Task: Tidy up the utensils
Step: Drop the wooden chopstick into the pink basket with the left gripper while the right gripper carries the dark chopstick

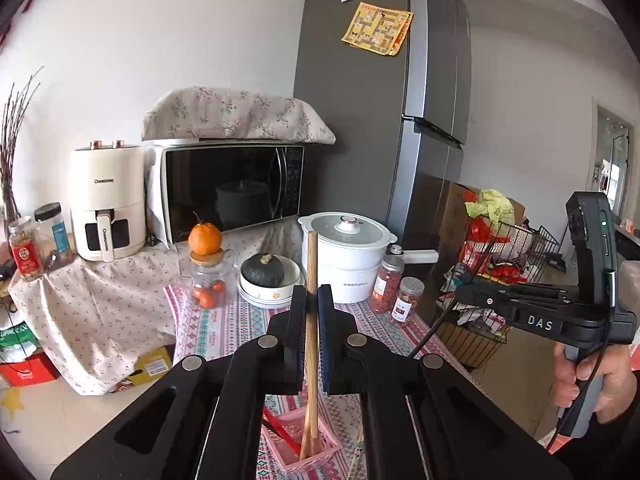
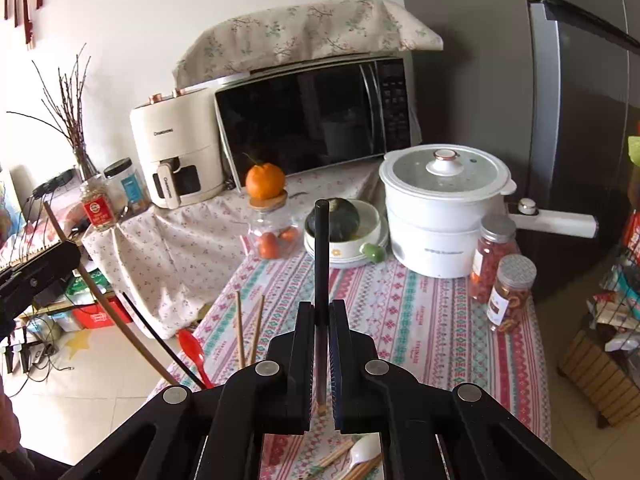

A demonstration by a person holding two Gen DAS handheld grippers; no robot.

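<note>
My left gripper (image 1: 311, 296) is shut on a light wooden chopstick (image 1: 311, 264) that stands nearly upright. Its lower end reaches down into a pink basket (image 1: 316, 460) on the patterned tablecloth, where a red utensil (image 1: 280, 432) also lies. My right gripper (image 2: 322, 308) is shut on a dark chopstick (image 2: 322, 248), held upright above the table. To its left stand two wooden chopsticks (image 2: 240, 332) and a red spoon (image 2: 192, 346). A white spoon (image 2: 364, 452) and loose chopsticks (image 2: 332, 460) lie on the cloth under the right gripper.
At the table's far end are a white electric pot (image 2: 440, 220), a bowl with a dark squash (image 2: 340, 220), a jar topped by an orange (image 2: 266, 184) and two spice jars (image 2: 512, 292). Behind stand a microwave (image 1: 232, 188), an air fryer (image 1: 106, 200) and a fridge (image 1: 360, 80). A wire basket (image 1: 504, 248) is to the right.
</note>
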